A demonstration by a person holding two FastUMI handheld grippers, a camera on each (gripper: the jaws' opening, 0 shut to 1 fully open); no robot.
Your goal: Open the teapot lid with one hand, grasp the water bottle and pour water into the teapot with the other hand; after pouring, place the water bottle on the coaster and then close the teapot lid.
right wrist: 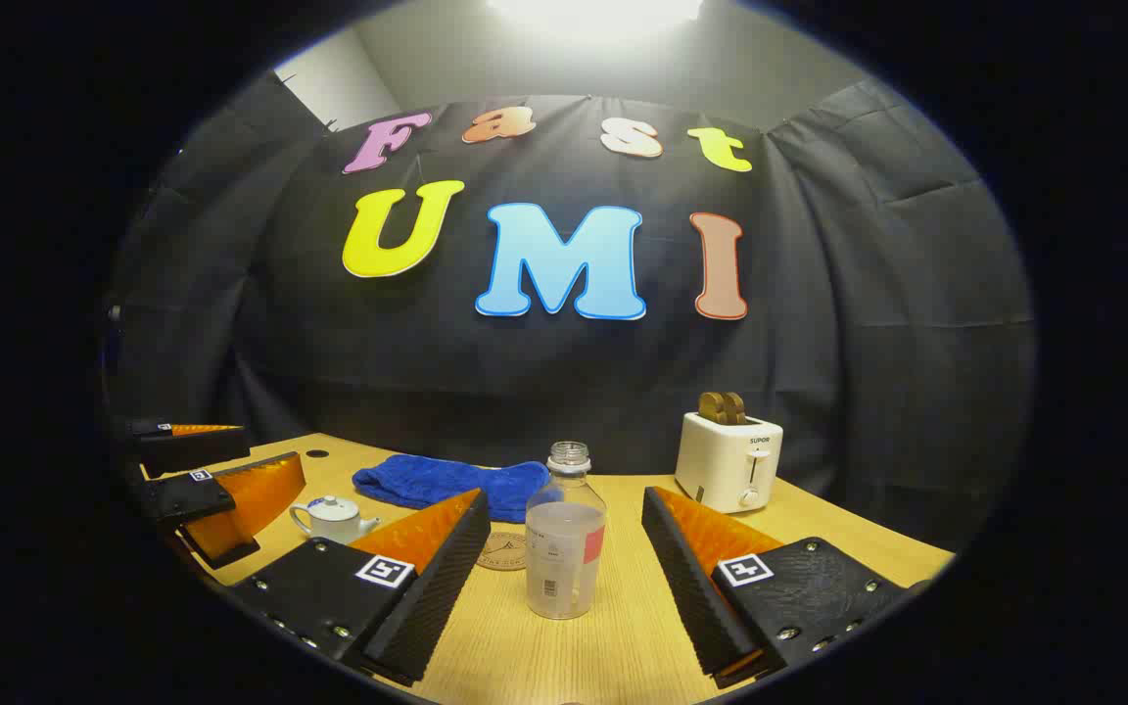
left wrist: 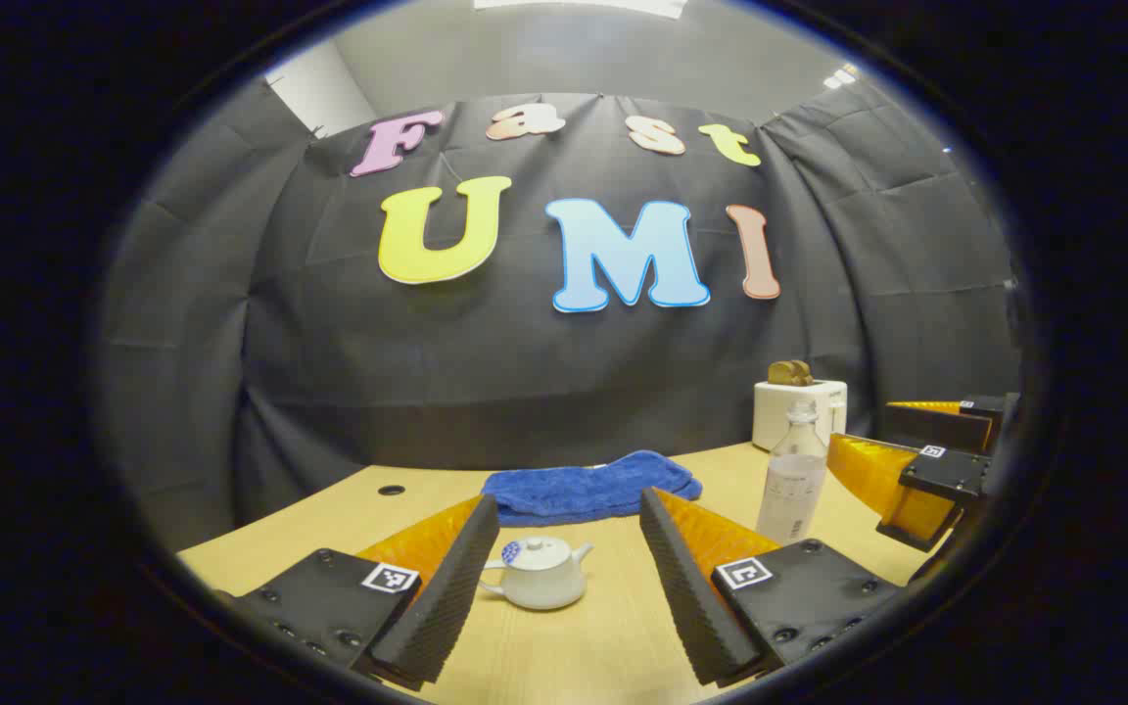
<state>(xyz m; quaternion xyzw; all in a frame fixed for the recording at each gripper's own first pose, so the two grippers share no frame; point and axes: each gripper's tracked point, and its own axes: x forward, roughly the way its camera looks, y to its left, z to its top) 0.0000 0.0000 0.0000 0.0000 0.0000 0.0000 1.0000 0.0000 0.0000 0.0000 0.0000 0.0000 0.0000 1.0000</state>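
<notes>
The layout reads as a starting line-up, each gripper squared to its own job. In the left gripper view the small white ceramic teapot (left wrist: 537, 574), with its lid (left wrist: 533, 550) seated and a blue-patterned knob on top, stands on the pale wooden table (left wrist: 564, 646) ahead of the left gripper (left wrist: 564, 587), in the gap between the two fingers and a little toward the left one, which fits that hand being meant for the lid. The jaws there are spread wide and hold nothing; neither ribbed finger (left wrist: 446, 587) touches the pot. In the right gripper view the clear plastic water bottle (right wrist: 564, 548), uncapped and holding water, stands upright straight ahead of the right gripper (right wrist: 564, 587), centred between its fingers, so that hand looks set to take and pour it. Those jaws too are parted wide and empty, with clear space on both sides of the bottle. The round brown coaster (right wrist: 505, 550) lies flat just beyond the left fingertip and beside the bottle, handy for setting the bottle down after pouring. Farther out past the jaws lie a crumpled blue towel (right wrist: 446, 485) and a white toaster (right wrist: 728, 460) with brown slices in it, both off to the sides and, I judge, out of the way.
</notes>
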